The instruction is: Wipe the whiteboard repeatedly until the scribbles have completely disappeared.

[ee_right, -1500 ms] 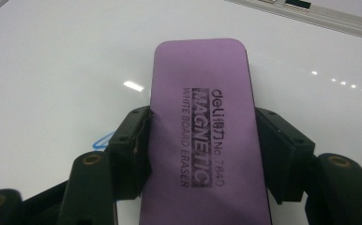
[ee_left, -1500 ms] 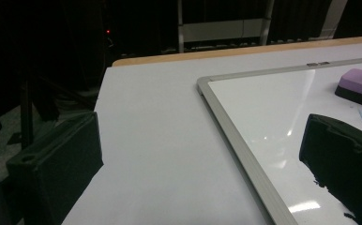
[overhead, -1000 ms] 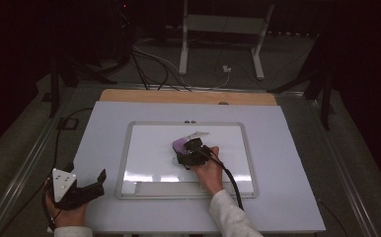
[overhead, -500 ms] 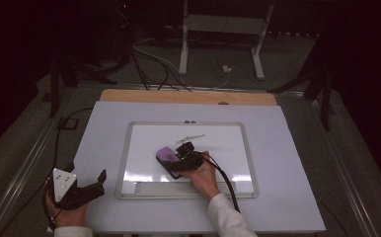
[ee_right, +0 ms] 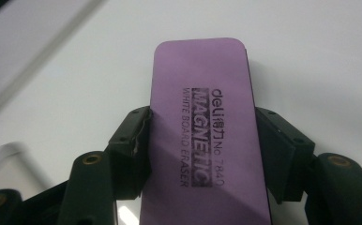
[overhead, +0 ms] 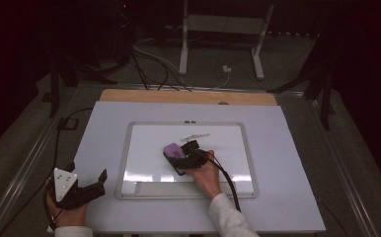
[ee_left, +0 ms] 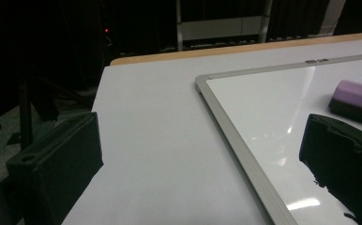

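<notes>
The right gripper [ee_right: 202,140] clamps its black jaws on a flat purple eraser [ee_right: 202,126] with rounded corners, lying on the glossy metal-framed whiteboard [overhead: 129,148]. The left gripper [ee_left: 202,154] rests with jaws spread, holding nothing.

One purple eraser [overhead: 172,151] and one framed whiteboard [overhead: 238,148] lie on a single white table [overhead: 287,197]. Two black grippers are counted, the left gripper [overhead: 99,180] and the right gripper [overhead: 186,153], each in one hand.
</notes>
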